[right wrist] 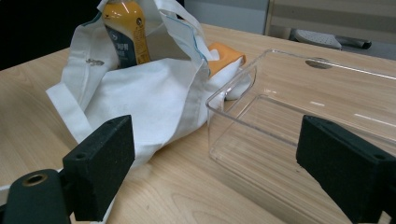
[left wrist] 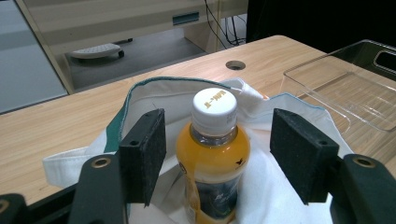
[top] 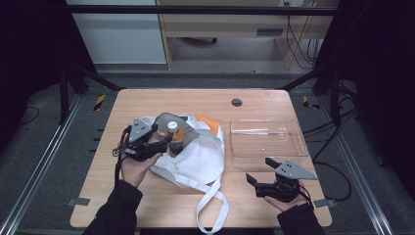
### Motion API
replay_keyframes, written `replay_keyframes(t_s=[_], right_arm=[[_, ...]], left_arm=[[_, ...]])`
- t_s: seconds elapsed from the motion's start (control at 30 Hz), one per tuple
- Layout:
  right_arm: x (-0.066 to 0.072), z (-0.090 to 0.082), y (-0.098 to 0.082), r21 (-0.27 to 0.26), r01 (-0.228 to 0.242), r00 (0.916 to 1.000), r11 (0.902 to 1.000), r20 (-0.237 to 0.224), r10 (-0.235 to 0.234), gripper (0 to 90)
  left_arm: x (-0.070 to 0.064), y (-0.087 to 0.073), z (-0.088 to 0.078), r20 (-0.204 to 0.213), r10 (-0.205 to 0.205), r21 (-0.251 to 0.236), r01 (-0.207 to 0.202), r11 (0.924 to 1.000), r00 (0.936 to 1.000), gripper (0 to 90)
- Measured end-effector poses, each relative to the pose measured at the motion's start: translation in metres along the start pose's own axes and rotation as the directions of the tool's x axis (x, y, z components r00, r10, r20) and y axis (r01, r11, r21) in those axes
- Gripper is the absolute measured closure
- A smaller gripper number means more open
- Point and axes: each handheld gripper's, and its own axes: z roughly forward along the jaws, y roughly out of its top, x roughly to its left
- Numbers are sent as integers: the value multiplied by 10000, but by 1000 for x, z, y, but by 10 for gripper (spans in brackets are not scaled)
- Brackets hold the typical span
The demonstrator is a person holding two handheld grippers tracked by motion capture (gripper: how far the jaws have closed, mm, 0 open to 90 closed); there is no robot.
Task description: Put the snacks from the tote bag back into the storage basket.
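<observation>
- Left tool (left wrist: 212, 154): jaws spread wide, one on either side of the orange drink bottle (left wrist: 213, 158). In the left gripper view a visible gap remains between each pad and the bottle wall; no contact is seen.
- The same view shows the bottle upright, white cap (left wrist: 215, 105) on, standing inside the mouth of the white cloth bag (left wrist: 280, 196). Printing on the cap is too small to read.
- In the high view the left tool (top: 166, 143) lies over the bag's left part, held by the left hand (top: 137, 169), with the bottle cap (top: 172, 126) just beyond its jaw tips.
- Right tool (top: 258, 172): jaws spread wide, nothing between them, held by the right hand (top: 286, 200) above the tabletop (top: 161, 200) near its front right corner.
- The right gripper view adds what the left one lacks: the bottle's dark label (right wrist: 126, 46), an orange item (right wrist: 224, 56) lying at the bag's far side, and the clear plastic tray (right wrist: 261, 121) empty, its near corner touching the bag cloth.
- The high view alone shows the bag's white strap (top: 213, 210) trailing to the tabletop's front edge.
- The tray (top: 266, 139) sits right of the bag, well inside the right edge.
- Open room: bare wood runs along the far side around the round cable hole (top: 237, 102), and at the front left.
</observation>
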Motion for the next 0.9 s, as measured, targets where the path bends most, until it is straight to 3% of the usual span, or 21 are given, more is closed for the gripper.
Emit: replay_keyframes(t_s=[0.37, 0.9], right_arm=[[5, -9, -15, 409, 20, 10000, 9992, 95, -24, 118], [3, -12, -19, 487, -97, 9999, 9988, 76, 94, 134]], left_arm=[[1, -2, 14, -104, 120, 60, -120, 9999, 9999, 392], [2, -6, 37, -53, 162, 222, -160, 9996, 9999, 533]])
